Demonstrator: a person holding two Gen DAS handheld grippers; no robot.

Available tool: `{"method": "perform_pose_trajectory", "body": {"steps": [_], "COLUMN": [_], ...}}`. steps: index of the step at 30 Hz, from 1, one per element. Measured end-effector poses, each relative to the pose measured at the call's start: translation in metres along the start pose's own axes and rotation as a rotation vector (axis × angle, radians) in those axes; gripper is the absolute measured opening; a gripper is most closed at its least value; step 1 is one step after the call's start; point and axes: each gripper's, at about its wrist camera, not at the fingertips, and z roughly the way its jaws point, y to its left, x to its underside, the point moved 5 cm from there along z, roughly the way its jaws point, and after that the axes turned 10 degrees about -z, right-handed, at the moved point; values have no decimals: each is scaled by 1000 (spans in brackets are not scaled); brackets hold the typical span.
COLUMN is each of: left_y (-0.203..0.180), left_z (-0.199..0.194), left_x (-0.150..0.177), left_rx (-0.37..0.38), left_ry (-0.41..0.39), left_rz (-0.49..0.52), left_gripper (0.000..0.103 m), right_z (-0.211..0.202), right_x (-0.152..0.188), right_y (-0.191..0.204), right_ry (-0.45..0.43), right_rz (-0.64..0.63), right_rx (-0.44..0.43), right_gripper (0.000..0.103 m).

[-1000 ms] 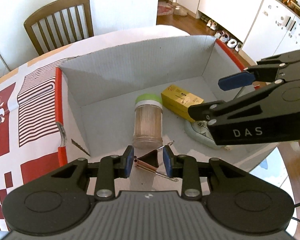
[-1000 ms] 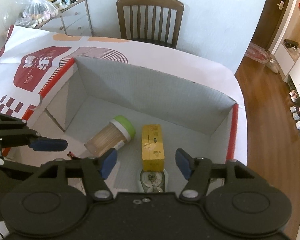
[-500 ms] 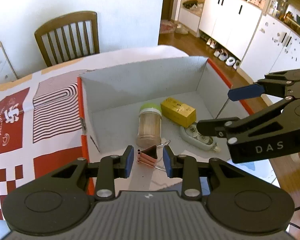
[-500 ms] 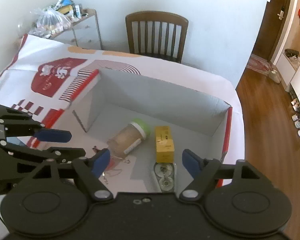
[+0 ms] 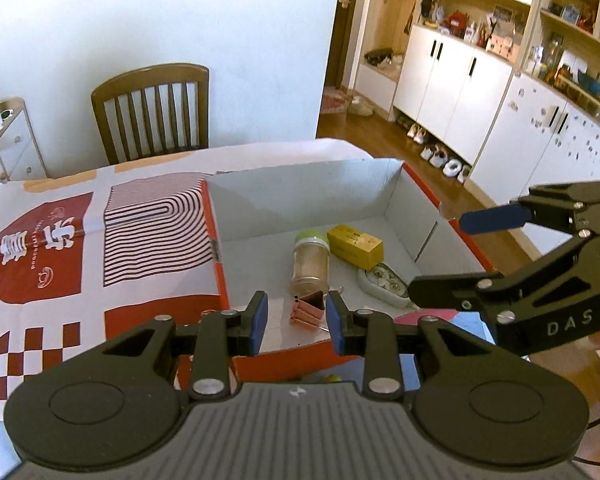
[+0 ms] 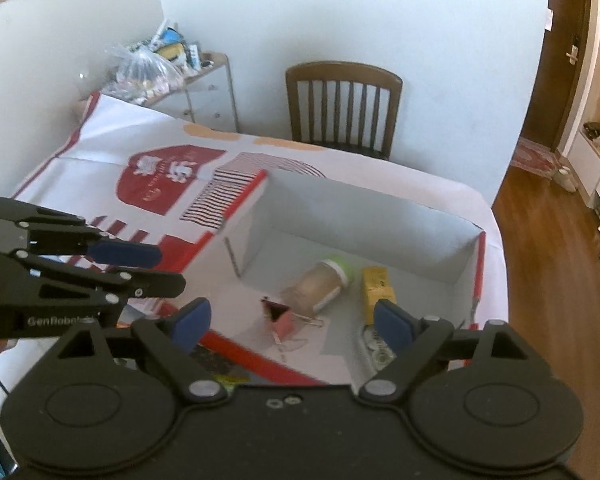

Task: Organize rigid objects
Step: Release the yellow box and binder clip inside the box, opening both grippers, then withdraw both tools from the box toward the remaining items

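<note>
An open cardboard box (image 5: 300,196) with grey inside and red rim lies on the table. In it lie a toothpick jar with a green lid (image 5: 310,260), a yellow box (image 5: 354,246), a white tape dispenser (image 5: 382,284) and pink binder clips (image 5: 308,310). My left gripper (image 5: 296,320) is open and empty, high above the box's near edge. My right gripper (image 6: 290,322) is open and empty, also above the box (image 6: 364,216). The clips (image 6: 280,318), jar (image 6: 320,284) and yellow box (image 6: 376,292) show in the right wrist view.
The table wears a red and white patterned cloth (image 5: 80,240). A wooden chair (image 5: 152,112) stands at the far side. A small drawer unit with bags (image 6: 172,80) stands by the wall. White cabinets (image 5: 480,92) and wooden floor lie to the right.
Both grippers have risen and pulled back from the box. The left gripper's jaws have opened wider, and the binder clips now lie on the box floor.
</note>
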Motion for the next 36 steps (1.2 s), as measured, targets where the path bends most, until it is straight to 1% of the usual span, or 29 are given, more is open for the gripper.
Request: {"method": "perform_pose_trajectory", "body": {"steps": [5,6,7,8,9,10,13,16,17,18,20,23,28,29,30,31,36], "left_y": [18,23,27,32,37,41,54,70,76,81,93,110,137,142,147,151,169], "left_z": [-18,-21,-24,-28,-32,-36,-46,-55,-59,-61,-65,-69,-71,-72,-73,-73,-70], "left_x": [10,12,14,16,17,19,25,32,36,39,45,54,75,79,84,88,105], "left_rx": [21,24,26,30,30,29,17,28,29,29,28,22,25,25,20,14,-8], "left_ry": [-17,-19,-22,-30,-43,-58,-72,-73,-75,-75,-72,-62,-49,-53,-60,-66,-60], "left_rz": [-11,-16,-20,-23,-26,-27,-13,-20,-24,-26,-33,-53,-94,-100,-104,-105,-108], "left_gripper": [31,34,39,54,67,69,69,70,72,77,81,81,89,93,99,102,103], "right_z": [-6,-7,-7,-7,-7,-7,-4,0,2,3,6,12,22,24,26,28,38], "right_x": [3,4,5,5,6,7,11,15,16,18,21,25,37,39,41,44,52], "right_y": [23,28,34,39,45,51,68,86,91,97,105,115,128,130,132,135,146], "right_ry": [-21,-24,-27,-31,-35,-39,-45,-40,-36,-33,-25,-11,14,19,24,30,60], "right_rz": [1,-3,-6,-8,-9,-8,-4,-9,-10,-10,-11,8,50,56,62,67,66], "right_rx": [-14,-18,-20,-23,-29,-34,-42,-48,-50,-48,-41,-35,-19,-20,-20,-17,12], "right_gripper": [91,91,92,92,93,94,94,94,94,94,94,94,94,94,94,94,94]}}
